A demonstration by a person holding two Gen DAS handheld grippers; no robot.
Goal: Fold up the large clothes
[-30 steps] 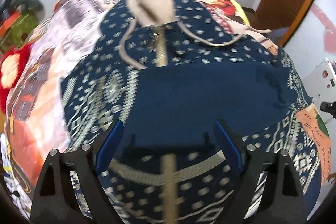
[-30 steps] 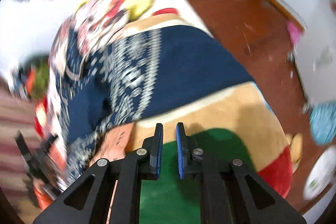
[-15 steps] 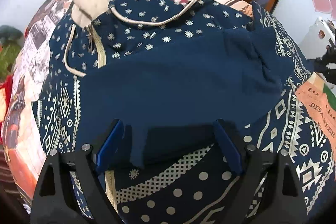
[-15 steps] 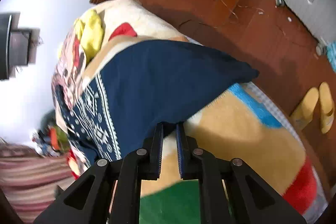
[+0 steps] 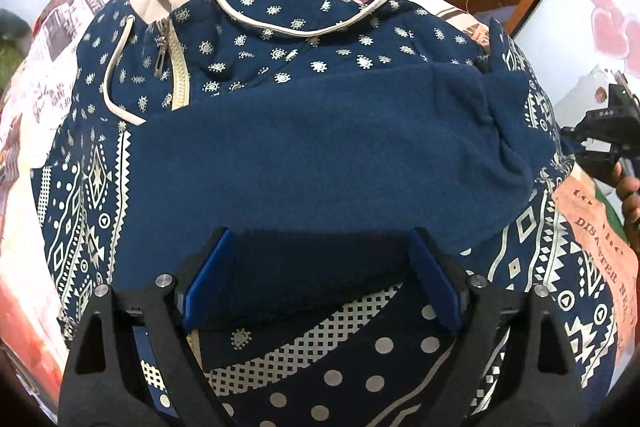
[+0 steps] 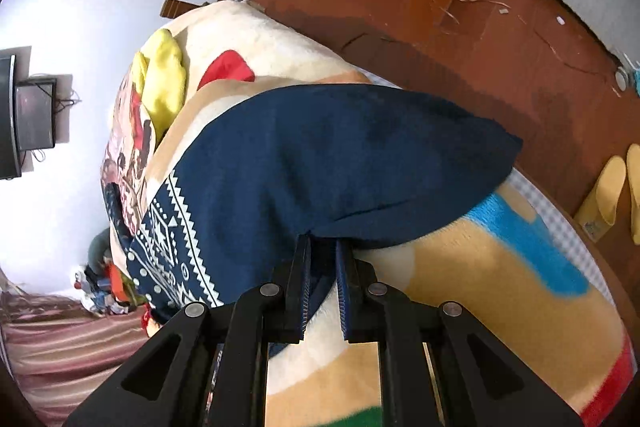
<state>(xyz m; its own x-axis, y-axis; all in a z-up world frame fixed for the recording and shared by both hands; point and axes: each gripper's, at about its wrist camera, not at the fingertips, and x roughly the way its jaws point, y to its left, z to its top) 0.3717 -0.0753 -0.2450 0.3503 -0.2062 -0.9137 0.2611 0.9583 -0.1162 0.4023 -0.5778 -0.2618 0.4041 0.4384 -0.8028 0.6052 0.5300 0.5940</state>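
Lowered R gripper [image 6: 322,247] tilts down, seemingly pinching hoodie [image 6: 340,163] edge.

The hoodie [image 5: 304,155] is navy, plain across the frame's middle, with cream dots, diamonds and zigzag bands at left and bottom; its zipper [image 5: 176,67], cords and hood lining are cream. The blanket [image 6: 500,291] shows tan, cream, blue, red, green and yellow patches. Slippers [image 6: 608,191] at right are yellow.

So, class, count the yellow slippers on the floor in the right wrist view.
2: one yellow slipper lies on the floor at the frame's right, the second slipper beside it, cut by the edge. More may be hidden.
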